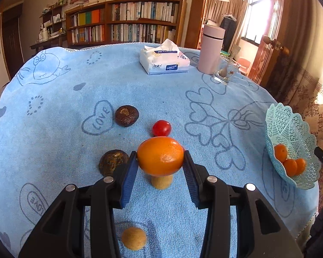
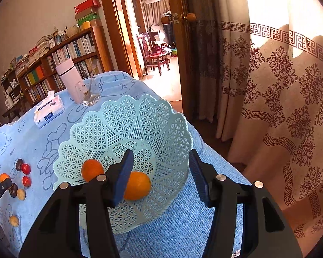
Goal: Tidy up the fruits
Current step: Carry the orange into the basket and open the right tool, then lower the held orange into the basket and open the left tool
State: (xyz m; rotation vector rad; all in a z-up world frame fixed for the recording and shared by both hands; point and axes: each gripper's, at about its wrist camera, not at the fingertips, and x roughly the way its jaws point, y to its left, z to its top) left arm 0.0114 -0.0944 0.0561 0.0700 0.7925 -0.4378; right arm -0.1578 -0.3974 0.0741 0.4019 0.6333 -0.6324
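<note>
My left gripper (image 1: 160, 161) is shut on an orange (image 1: 160, 155) and holds it above the blue cloth. Under and around it lie a red cherry tomato (image 1: 161, 128), two dark brown round fruits (image 1: 126, 115) (image 1: 112, 163) and two tan round fruits (image 1: 161, 182) (image 1: 133, 238). A pale green lattice basket (image 1: 290, 129) at the right edge holds three oranges (image 1: 289, 166). In the right wrist view my right gripper (image 2: 159, 172) is open and empty over the basket (image 2: 140, 120), where two oranges (image 2: 137, 185) show.
A tissue pack (image 1: 164, 61), a pink flask (image 1: 210, 49) and a glass with a spoon (image 1: 225, 73) stand at the table's far side. A patterned curtain (image 2: 280, 86) hangs to the right of the table. A bookshelf (image 1: 127, 21) stands behind.
</note>
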